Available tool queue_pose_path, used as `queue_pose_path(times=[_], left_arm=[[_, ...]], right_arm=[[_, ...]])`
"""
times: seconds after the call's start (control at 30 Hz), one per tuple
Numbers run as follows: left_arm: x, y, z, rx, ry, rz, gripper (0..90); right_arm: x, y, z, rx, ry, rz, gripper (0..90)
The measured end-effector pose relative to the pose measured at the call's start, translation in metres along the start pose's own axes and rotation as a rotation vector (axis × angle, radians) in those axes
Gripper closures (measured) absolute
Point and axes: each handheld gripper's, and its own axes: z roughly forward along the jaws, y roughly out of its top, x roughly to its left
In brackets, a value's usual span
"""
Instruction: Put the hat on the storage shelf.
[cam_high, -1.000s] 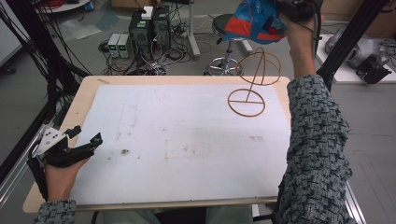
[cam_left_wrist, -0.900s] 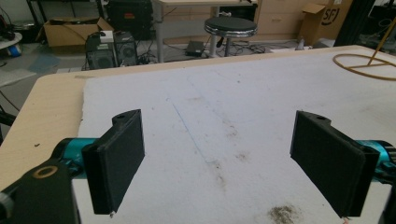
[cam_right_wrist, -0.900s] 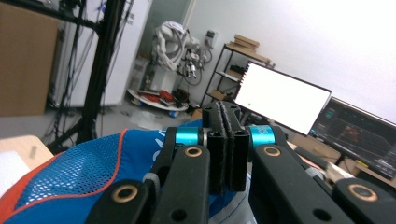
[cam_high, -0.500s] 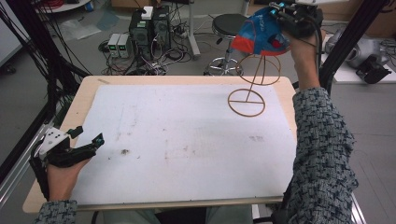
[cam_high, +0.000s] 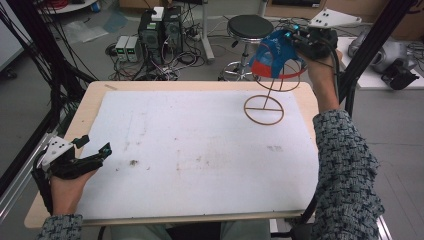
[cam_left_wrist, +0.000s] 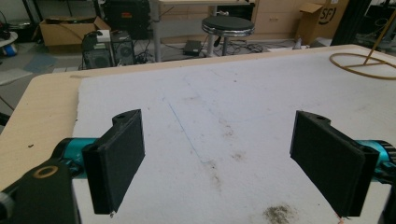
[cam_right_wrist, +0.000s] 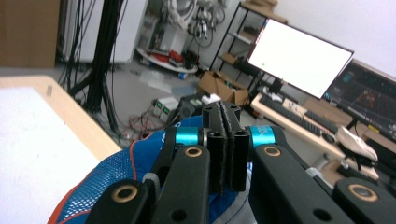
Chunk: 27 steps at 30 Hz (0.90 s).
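A blue mesh cap (cam_high: 272, 57) with a red brim hangs at the top of a thin wooden wire stand (cam_high: 263, 109) at the table's far right. My right gripper (cam_high: 295, 42) is shut on the cap's edge and holds it from the right. In the right gripper view the jaws (cam_right_wrist: 226, 112) press flat together, with the cap's blue fabric (cam_right_wrist: 107, 177) bunched below them. My left gripper (cam_high: 95, 144) rests at the near left edge of the table, open and holding nothing. Its view shows the pads (cam_left_wrist: 121, 154) wide apart over the white mat, with the stand's ring base (cam_left_wrist: 359, 63) far off.
A white mat (cam_high: 200, 150) with faint stains covers most of the wooden table (cam_high: 85, 110). Beyond the far edge stand a black stool (cam_high: 250, 25) and computer cases (cam_high: 160, 27) among cables. Black frame posts rise at both sides.
My right hand has come down with the cap, from above the stand to its top. The left gripper has stayed where it was.
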Motion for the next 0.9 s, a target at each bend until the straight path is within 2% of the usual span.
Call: queue_pose_path(times=[0.4, 0.63, 0.9], left_arm=[[-0.001, -0.001, 0.001, 0.001, -0.002, -0.003, 18.0], [-0.001, -0.001, 0.001, 0.005, -0.005, 0.0, 18.1], [-0.001, -0.001, 0.001, 0.006, -0.004, -0.001, 18.1]], right_arm=[[0.005, -0.033, 0.004, 0.092, 0.006, 0.049, 89.5], [0.006, -0.034, 0.004, 0.129, -0.003, 0.029, 89.5], [0.005, -0.037, 0.001, 0.148, -0.003, 0.045, 89.5]])
